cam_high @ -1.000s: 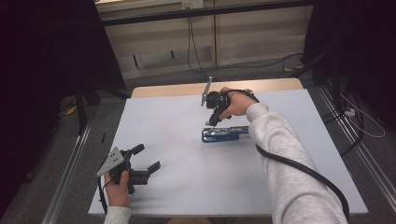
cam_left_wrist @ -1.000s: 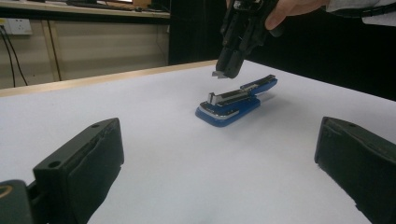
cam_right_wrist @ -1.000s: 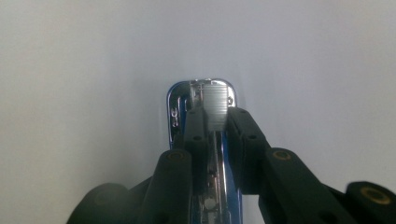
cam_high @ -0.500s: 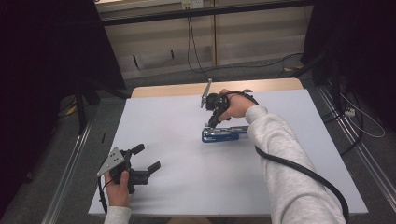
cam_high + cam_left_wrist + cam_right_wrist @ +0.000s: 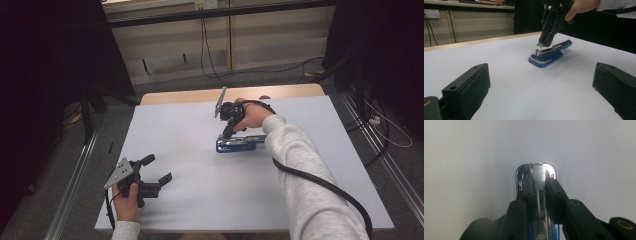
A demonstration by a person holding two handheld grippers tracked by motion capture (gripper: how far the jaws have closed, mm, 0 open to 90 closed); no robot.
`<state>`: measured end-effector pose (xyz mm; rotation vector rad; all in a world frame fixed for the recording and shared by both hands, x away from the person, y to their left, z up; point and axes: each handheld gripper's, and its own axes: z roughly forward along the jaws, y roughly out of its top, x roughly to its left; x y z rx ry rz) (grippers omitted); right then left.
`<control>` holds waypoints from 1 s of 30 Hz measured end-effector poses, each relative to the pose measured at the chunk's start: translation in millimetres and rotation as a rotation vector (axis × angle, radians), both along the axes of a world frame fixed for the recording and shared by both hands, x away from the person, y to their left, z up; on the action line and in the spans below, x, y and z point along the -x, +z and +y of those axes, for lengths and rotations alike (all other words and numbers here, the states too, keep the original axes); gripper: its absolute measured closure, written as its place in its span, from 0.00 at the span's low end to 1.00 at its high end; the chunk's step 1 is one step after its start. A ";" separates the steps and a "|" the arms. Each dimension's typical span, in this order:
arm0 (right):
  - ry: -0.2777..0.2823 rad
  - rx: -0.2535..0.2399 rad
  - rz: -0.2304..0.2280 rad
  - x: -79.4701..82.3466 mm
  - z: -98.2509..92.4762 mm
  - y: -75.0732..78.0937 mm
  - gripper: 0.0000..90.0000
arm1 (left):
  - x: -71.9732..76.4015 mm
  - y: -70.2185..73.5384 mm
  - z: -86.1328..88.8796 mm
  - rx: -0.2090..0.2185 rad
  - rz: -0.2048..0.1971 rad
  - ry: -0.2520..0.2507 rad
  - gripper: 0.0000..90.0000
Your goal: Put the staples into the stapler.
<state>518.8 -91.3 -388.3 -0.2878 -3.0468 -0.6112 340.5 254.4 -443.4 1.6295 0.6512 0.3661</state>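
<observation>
1. High view: the right hand-held gripper (image 5: 228, 131) points down at the near-left end of a blue stapler (image 5: 240, 144) lying flat on the white tabletop (image 5: 200, 200), directly beneath its tips.
2. In the right gripper view its jaws stand nearly together, either side of a short strip of staples (image 5: 540, 177) over the stapler's open front; whether they actually pinch the strip I cannot tell.
3. The left hand-held gripper (image 5: 157, 170) rests low, well apart from the stapler, jaws wide apart and holding nothing; the stapler lies ahead of it, between its jaws in the left gripper view.
4. Handling, as a judgement: the stapler looks rigid, fairly heavy and smooth, so gripping across its narrow sides should hold best; the staple strip is thin, brittle and likely to snap or slip.
5. The tabletop is flat, matt and bare around the stapler.
6. Beyond it, a wooden edge, pale wall panels, cables and dark curtains.
</observation>
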 end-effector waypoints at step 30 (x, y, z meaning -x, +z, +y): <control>0.017 0.020 0.003 -0.8 4.7 -7.8 0.88 | 0.1 -0.2 -0.2 -0.003 0.004 -0.002 0.02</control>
